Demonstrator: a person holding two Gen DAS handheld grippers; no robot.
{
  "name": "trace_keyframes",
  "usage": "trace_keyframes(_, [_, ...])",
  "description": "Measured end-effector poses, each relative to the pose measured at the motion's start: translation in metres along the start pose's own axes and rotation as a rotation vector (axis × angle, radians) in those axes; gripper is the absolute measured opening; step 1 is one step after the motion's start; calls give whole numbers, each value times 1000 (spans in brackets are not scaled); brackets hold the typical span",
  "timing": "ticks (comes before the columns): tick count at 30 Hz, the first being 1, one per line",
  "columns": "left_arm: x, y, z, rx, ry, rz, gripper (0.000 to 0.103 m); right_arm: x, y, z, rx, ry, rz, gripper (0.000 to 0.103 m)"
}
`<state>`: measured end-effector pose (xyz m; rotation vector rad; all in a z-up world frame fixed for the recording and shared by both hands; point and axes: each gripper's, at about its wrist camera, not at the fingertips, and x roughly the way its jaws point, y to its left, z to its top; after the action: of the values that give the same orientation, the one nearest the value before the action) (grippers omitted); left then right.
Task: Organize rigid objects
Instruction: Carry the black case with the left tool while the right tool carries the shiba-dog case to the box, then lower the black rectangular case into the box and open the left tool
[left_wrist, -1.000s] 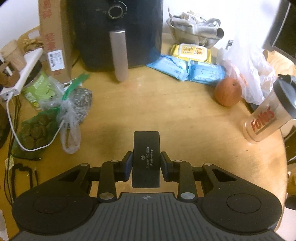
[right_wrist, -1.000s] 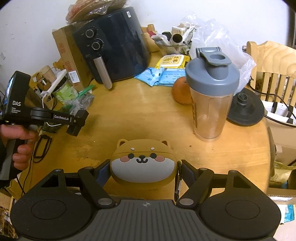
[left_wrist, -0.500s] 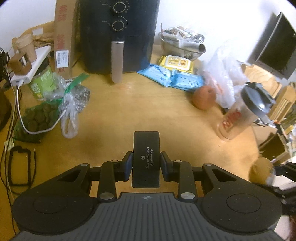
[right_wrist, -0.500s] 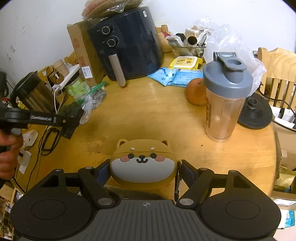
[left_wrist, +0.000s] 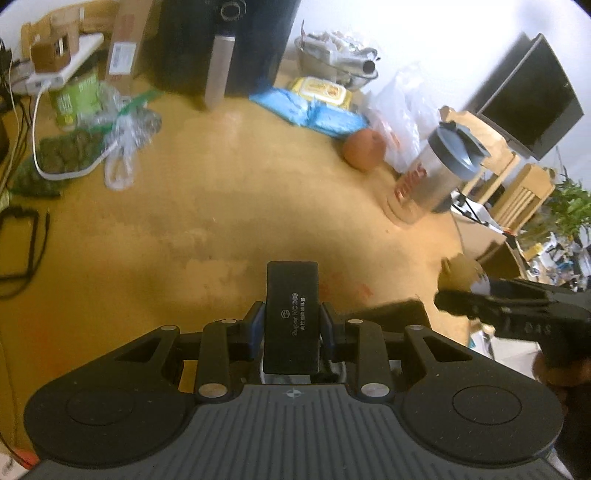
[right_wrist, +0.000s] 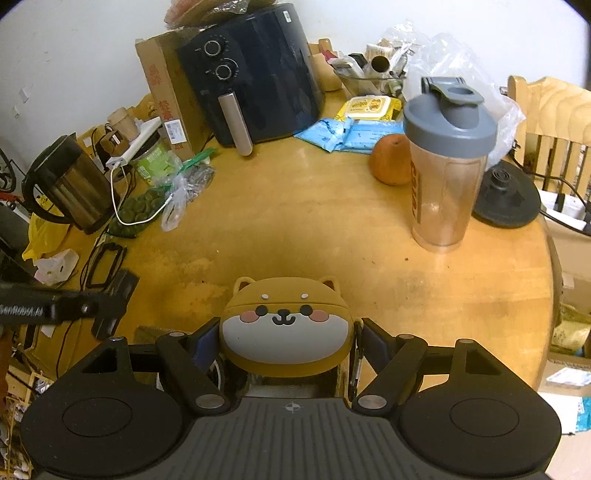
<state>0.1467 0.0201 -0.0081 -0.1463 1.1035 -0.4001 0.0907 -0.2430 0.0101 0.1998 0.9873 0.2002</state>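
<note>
My left gripper (left_wrist: 292, 325) is shut on a flat black device (left_wrist: 292, 314) with grey lettering, held above the round wooden table (left_wrist: 229, 206). My right gripper (right_wrist: 283, 338) is shut on a brown and white dog-face case (right_wrist: 284, 325), its pads pressing both sides, over the table's near edge. In the left wrist view the right gripper (left_wrist: 480, 295) shows at the right edge with the dog-face case (left_wrist: 461, 275) in it. In the right wrist view the left gripper (right_wrist: 107, 306) shows at the left edge.
A clear shaker bottle (right_wrist: 445, 162) with a grey lid stands right of centre beside an orange fruit (right_wrist: 391, 158). A dark air fryer (right_wrist: 255, 74), cardboard box (right_wrist: 162, 92), wipe packs (right_wrist: 351, 129) and kettle (right_wrist: 66, 184) line the back and left. Bagged snacks (left_wrist: 74, 155) and cables lie at left.
The left gripper has swung right and risen slightly with the black device; the right gripper has come into its view. The right gripper has drifted a little; its grip is unchanged.
</note>
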Motion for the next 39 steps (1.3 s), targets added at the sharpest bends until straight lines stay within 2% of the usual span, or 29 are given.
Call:
trace_keyframes(7, [8,-10,-14,-42,44,-87,31,-7,-2,-11,27,-1,-14,79])
trace_keyframes(12, [12,-32,-12,-8,30,-224,32,-13,-4,-16,36,-11,-25,79])
trace_keyframes(13, [12,-36,-12,8,23,-241,40,-14,-4,-16,37,-13,-27,79])
trace_keyframes(14, [12,-40,-12,29,22,-244,55,-15,-5,-17,38,-14,-30,79])
trace_keyframes(16, [10,-43,-16,57,9,-222,63,-18,-5,-19,38,-16,-34,79])
trace_keyframes(21, [6,-38,-34,126,10,-96,63,-24,-7,-27,45,-16,-42,79])
trace_keyframes(29, [-4,-29,-63,134,22,91,63,-24,-7,-47,54,15,-41,79])
trace_keyframes(33, [-7,-30,-75,130,30,131,64,-22,-1,-56,52,25,-36,79])
trace_keyframes(39, [-13,-21,-81,60,17,156,63,-21,7,-64,38,38,-24,80])
